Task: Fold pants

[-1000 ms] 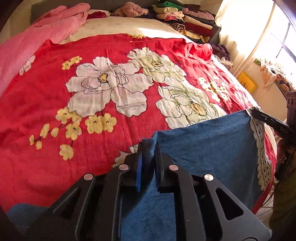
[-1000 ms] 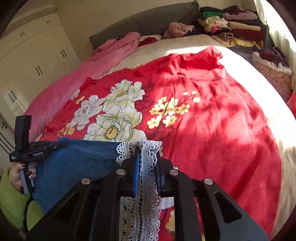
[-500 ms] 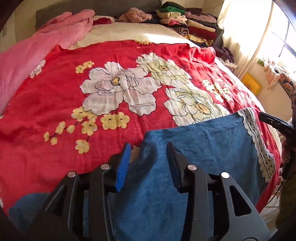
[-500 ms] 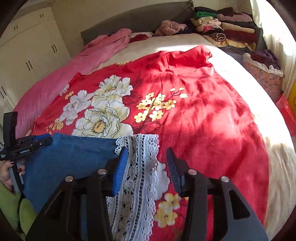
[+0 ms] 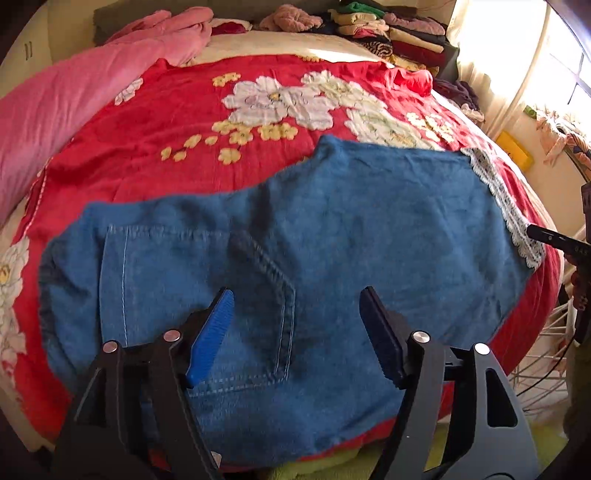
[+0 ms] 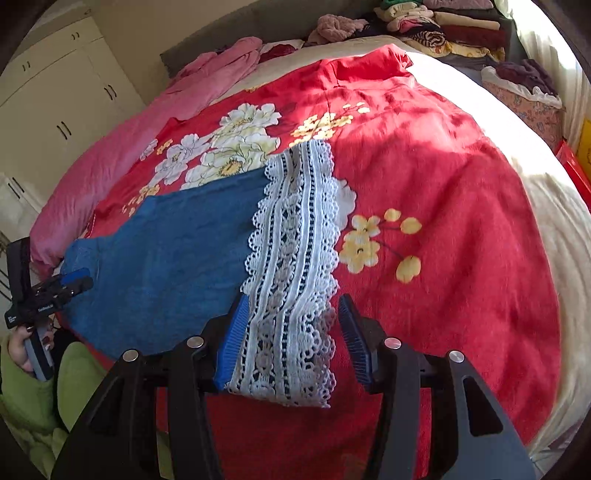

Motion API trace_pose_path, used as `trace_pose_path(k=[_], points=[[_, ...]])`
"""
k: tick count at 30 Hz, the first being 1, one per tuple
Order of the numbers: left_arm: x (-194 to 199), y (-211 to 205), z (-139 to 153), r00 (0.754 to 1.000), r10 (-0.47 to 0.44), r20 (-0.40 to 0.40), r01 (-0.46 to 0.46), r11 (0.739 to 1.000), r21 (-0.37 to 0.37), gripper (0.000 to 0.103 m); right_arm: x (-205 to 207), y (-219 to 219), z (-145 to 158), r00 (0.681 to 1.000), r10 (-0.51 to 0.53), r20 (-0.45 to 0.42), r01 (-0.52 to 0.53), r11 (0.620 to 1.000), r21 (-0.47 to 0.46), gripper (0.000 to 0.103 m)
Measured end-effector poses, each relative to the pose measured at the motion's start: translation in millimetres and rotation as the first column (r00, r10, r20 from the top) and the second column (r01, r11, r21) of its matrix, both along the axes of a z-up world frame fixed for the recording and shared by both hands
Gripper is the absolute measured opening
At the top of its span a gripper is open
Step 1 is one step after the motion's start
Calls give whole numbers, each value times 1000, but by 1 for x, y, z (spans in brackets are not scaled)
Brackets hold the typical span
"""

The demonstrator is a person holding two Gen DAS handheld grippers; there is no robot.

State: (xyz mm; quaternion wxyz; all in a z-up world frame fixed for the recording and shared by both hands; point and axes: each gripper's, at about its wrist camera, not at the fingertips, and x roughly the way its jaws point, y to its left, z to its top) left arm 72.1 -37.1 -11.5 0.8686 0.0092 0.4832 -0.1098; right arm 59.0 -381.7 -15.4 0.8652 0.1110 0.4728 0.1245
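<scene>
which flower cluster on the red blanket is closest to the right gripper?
The small yellow blossom sprig, just ahead and right of the right gripper, beside the lace hem. The white flowers and the other yellow cluster lie farther up the bed.

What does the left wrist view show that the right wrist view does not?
Only the left wrist view shows the back pocket of the denim pants, with the open left gripper above it, and a window.

Only the right wrist view shows the white cupboards and the lace hem close up, lying between the fingers of the open right gripper.

Both show the pants laid on the red floral blanket, the pink bedding and the stack of folded clothes.
</scene>
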Motion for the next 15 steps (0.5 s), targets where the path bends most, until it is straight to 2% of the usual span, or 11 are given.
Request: trace_pose_path(k=[1, 4, 5, 6, 8, 15], points=[[0, 1, -10, 999, 16, -28, -15, 999, 32, 67, -1, 0, -5, 1000, -1, -13, 1, 1000, 8, 49], [2, 2, -19, 999, 23, -42, -21, 999, 49, 67, -8, 4, -13, 1000, 11, -16, -11, 1000, -2, 49], [3, 1, -19, 999, 24, -42, -22, 998, 55, 67, -10, 5, -12, 1000, 15, -14, -15, 1000, -4, 45], [4, 1, -20, 999, 25, -44, -22, 998, 58, 67, -12, 7, -12, 1000, 22, -13, -22, 1000, -14, 33], [4, 2, -21, 999, 27, -44, -24, 998, 57, 67, -17, 13, -10, 999, 53, -9, -53, 998, -31, 16], [3, 8, -19, 998, 41, -42, -40, 999, 35, 67, -34, 16, 5, 997, 69, 22, -66, 989, -131, 14]])
